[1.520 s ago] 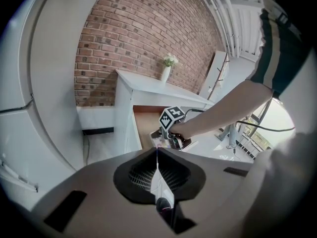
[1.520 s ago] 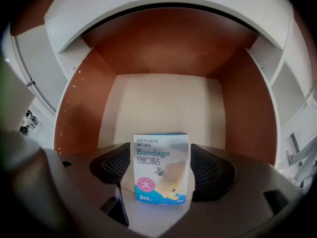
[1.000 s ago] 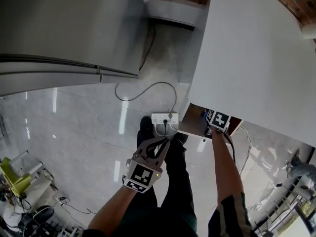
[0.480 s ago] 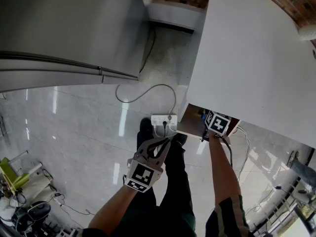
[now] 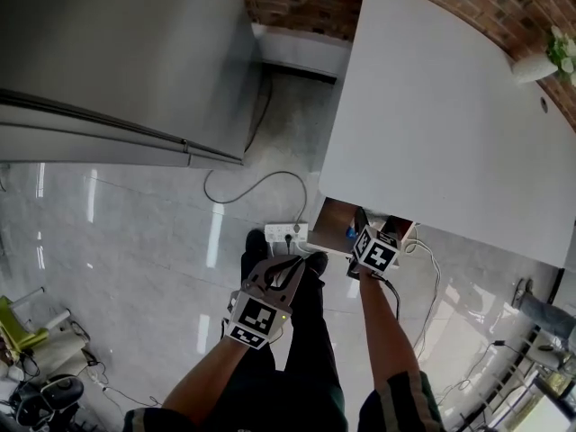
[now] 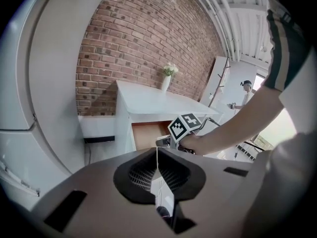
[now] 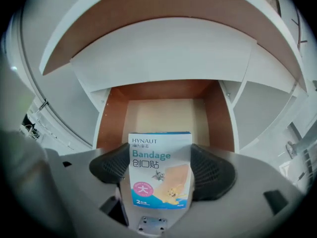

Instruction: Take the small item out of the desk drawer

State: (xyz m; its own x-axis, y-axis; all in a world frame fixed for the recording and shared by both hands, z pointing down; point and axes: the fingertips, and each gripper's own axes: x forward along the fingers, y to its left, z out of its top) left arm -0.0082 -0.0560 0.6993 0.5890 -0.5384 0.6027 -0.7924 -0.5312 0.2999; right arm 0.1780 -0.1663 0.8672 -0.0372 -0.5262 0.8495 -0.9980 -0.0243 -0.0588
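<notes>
Drawer (image 5: 335,216) largely beneath desk top (image 5: 432,106)

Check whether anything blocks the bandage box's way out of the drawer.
Nothing visible does. The right gripper is shut on the bandage box; the drawer stands open, its floor bare behind the box.

- Left gripper (image 6: 157,156): grey shell, black ribbed fingers (image 6: 140,172).
- Right gripper (image 7: 161,168): same colours, plus a screwed metal plate (image 7: 151,225).
- Marker cube (image 5: 259,319) on each: black-and-white squares.
- Black cable (image 5: 393,288) behind the right marker cube.
- Dark green striped sleeve (image 5: 407,394); dark trousers (image 5: 315,349).
</notes>
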